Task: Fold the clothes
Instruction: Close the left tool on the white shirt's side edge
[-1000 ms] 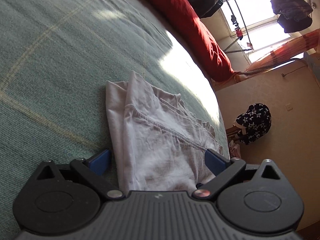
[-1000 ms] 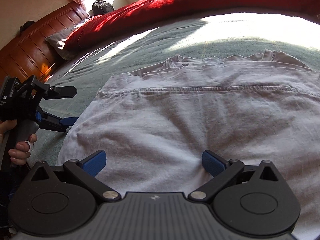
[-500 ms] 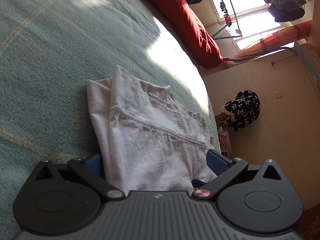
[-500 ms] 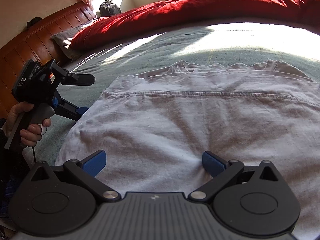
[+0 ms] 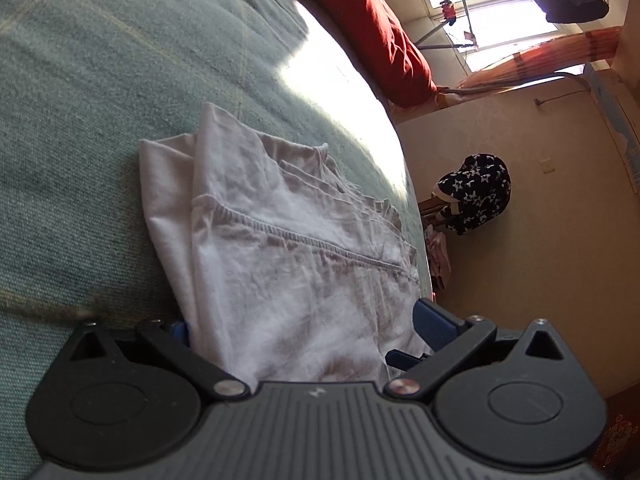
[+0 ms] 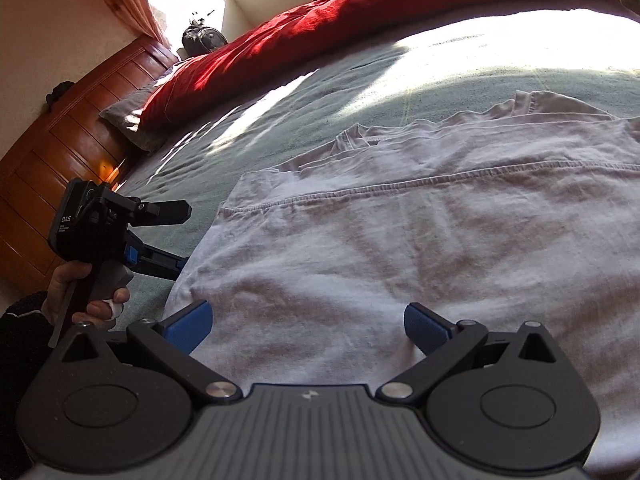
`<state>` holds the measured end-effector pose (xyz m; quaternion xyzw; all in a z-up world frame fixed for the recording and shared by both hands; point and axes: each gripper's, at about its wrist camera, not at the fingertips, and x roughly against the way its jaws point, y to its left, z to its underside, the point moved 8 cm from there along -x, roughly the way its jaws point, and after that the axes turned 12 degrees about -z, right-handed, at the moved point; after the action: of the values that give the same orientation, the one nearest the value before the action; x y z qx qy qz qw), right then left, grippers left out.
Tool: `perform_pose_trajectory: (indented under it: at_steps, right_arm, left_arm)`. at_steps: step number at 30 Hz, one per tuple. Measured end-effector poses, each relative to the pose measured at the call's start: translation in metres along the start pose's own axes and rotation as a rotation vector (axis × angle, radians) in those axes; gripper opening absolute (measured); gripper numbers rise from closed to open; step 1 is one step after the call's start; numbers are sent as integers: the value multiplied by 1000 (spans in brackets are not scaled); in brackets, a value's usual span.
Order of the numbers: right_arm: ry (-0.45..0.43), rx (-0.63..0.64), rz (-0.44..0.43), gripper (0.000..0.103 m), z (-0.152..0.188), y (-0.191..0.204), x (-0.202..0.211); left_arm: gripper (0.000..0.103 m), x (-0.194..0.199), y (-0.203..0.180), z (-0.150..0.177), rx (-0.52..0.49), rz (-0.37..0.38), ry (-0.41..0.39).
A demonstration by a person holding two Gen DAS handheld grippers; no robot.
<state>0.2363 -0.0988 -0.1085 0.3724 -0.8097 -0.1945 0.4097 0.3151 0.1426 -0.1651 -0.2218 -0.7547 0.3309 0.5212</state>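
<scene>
A pale white T-shirt point(image 5: 288, 264) lies folded flat on the green blanket point(image 5: 100, 120), its stitched hem running across it. My left gripper point(image 5: 308, 326) is open at the shirt's near edge, with cloth lying between its jaws and covering most of the left blue pad. The right wrist view shows that same left gripper point(image 6: 185, 238) side-on, held by a hand point(image 6: 80, 292), one finger above the shirt's left edge and one low at it. My right gripper point(image 6: 308, 322) is open, its blue pads point(image 6: 188, 320) spread over the shirt point(image 6: 400, 248) and holding nothing.
A red duvet point(image 6: 360, 12) lies bunched along the far side of the bed, by a wooden headboard point(image 6: 60, 152). The bed's edge drops to the floor near a dark star-patterned garment point(image 5: 476, 192). Bright sun patches fall on the blanket point(image 6: 320, 92).
My left gripper has pushed in onto the shirt's edge, and its left pad has slipped under the cloth. The right gripper has stayed open over the shirt, tilting slightly.
</scene>
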Motion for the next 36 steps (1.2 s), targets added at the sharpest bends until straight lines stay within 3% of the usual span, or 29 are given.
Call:
perform_pose_trajectory:
  at_steps: [5, 11, 20, 24, 29, 31, 33, 36]
  right_arm:
    - [5, 2, -2, 103, 1, 5, 1]
    - [7, 2, -2, 103, 2, 2, 4]
    - [-13, -9, -2, 103, 1, 2, 10]
    - [-20, -1, 8, 103, 0, 0, 15]
    - [-18, -19, 10, 103, 0, -6, 15]
    - [-12, -24, 7, 103, 1, -6, 14]
    - [-10, -26, 6, 103, 2, -6, 13]
    - [-6, -23, 11, 103, 2, -5, 14]
  left_arm:
    - [102, 2, -2, 5, -33, 18, -9]
    - [102, 20, 4, 29, -58, 98, -49]
    - [99, 2, -4, 12, -85, 44, -19]
    - [73, 7, 4, 16, -76, 26, -25]
    - [49, 5, 21, 16, -68, 3, -20]
    - [31, 3, 29, 14, -49, -14, -6]
    - [20, 2, 33, 13, -32, -27, 2]
    - [18, 2, 32, 13, -34, -55, 1]
